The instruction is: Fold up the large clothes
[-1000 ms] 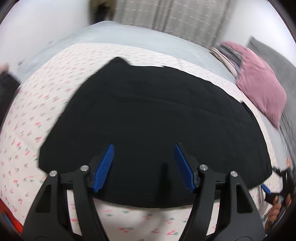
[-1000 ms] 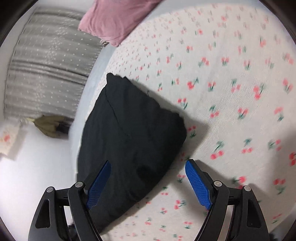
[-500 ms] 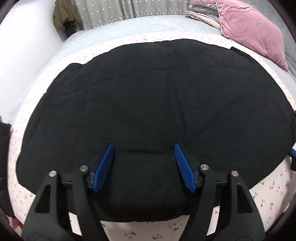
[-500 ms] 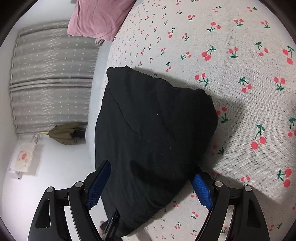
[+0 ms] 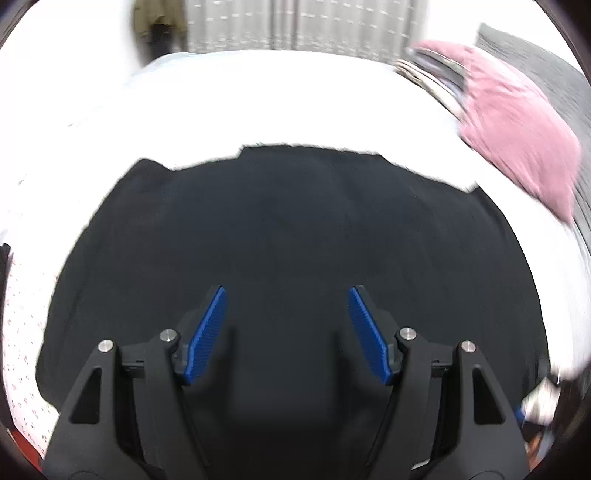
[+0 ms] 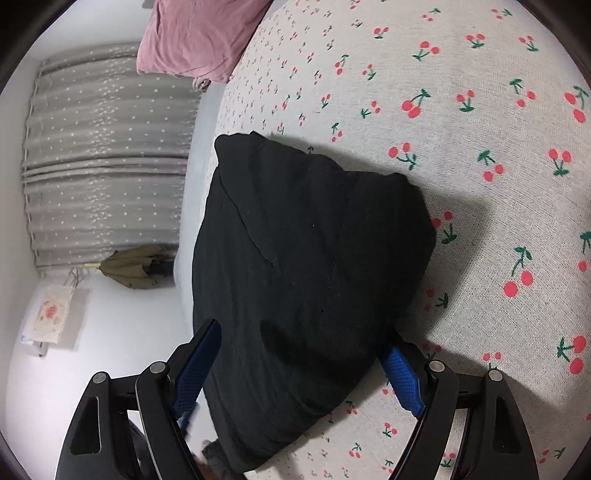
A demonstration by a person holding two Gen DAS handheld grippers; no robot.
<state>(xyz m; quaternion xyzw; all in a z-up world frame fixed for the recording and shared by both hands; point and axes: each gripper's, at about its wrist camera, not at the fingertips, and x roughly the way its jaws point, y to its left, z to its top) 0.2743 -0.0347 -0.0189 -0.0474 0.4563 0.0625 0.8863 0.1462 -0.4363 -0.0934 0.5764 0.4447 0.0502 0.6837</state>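
Observation:
A large black garment (image 5: 295, 229) lies spread flat on a cherry-print bed sheet (image 5: 22, 325). My left gripper (image 5: 287, 295) is open just above its near part, blue pads apart, nothing between them. In the right wrist view the garment's folded end (image 6: 306, 258) lies on the sheet (image 6: 480, 147). My right gripper (image 6: 301, 354) is open with the jaws straddling that end; the cloth fills the gap and hides the right pad's tip. I cannot tell whether the pads touch it.
A pink pillow (image 5: 517, 140) and a stack of folded cloth (image 5: 432, 74) lie at the far right of the bed. Grey curtains (image 5: 295, 26) hang behind. An olive jacket (image 6: 133, 266) hangs by the white wall.
The left wrist view has pulled back and tilted up, now blurred with motion. The right gripper has moved further over the garment's end, which reaches deeper between its jaws.

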